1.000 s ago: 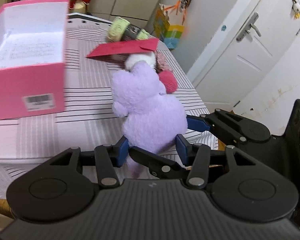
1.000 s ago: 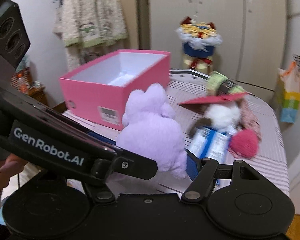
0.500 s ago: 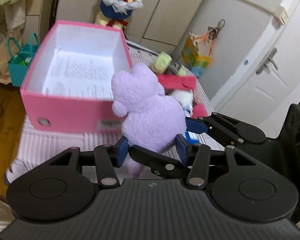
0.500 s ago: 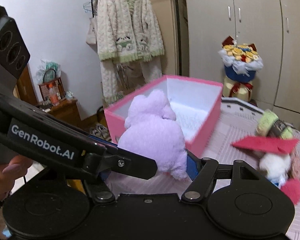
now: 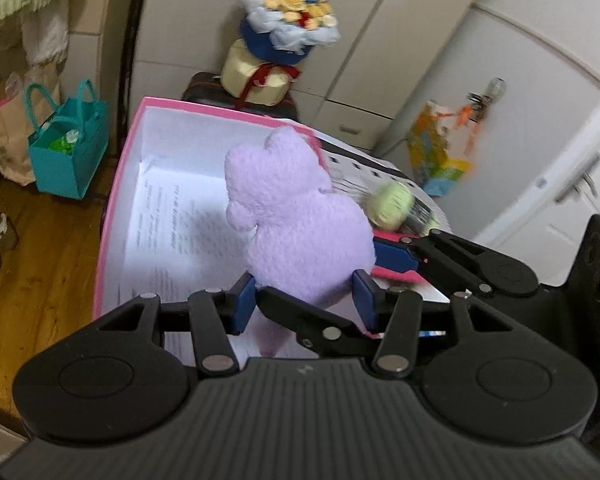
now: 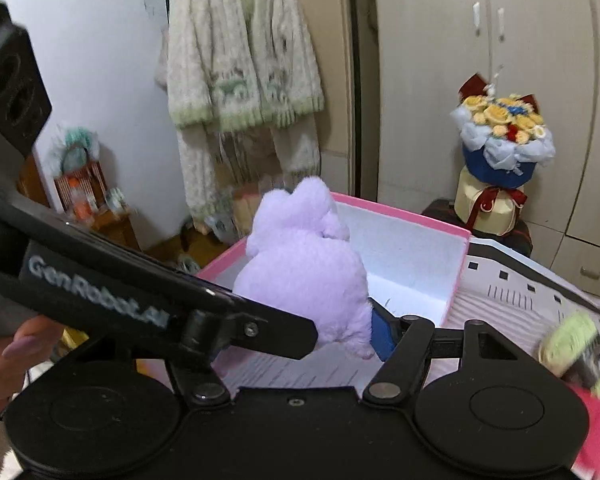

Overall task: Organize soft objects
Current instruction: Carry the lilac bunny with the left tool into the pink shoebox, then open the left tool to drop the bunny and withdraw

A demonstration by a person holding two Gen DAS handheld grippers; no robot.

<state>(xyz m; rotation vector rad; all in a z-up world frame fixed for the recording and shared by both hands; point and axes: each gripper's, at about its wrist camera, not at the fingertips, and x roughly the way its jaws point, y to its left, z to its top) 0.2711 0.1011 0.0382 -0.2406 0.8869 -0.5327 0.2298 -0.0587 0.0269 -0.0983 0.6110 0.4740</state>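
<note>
A purple plush toy [image 5: 296,224] hangs in the air over the open pink box [image 5: 116,208], held from two sides. My left gripper [image 5: 305,302] is shut on its lower body, a blue pad pressing each flank. In the right wrist view my right gripper [image 6: 304,320] is shut on the same plush toy [image 6: 304,264]; its right pad touches the toy, and the left gripper's black finger crosses in front of its left pad. The box [image 6: 456,264] is white inside, with printed paper on its floor.
A green yarn ball [image 5: 392,206] and a red flat piece [image 5: 396,276] lie on the striped tablecloth [image 6: 520,292] right of the box. A bouquet [image 5: 288,12] stands behind it. A teal bag [image 5: 68,148] sits on the wooden floor; a cardigan [image 6: 240,60] hangs on the wall.
Both grippers have carried the plush toy up off the tablecloth and leftwards until it hangs over the pink box. Neither grip has changed.
</note>
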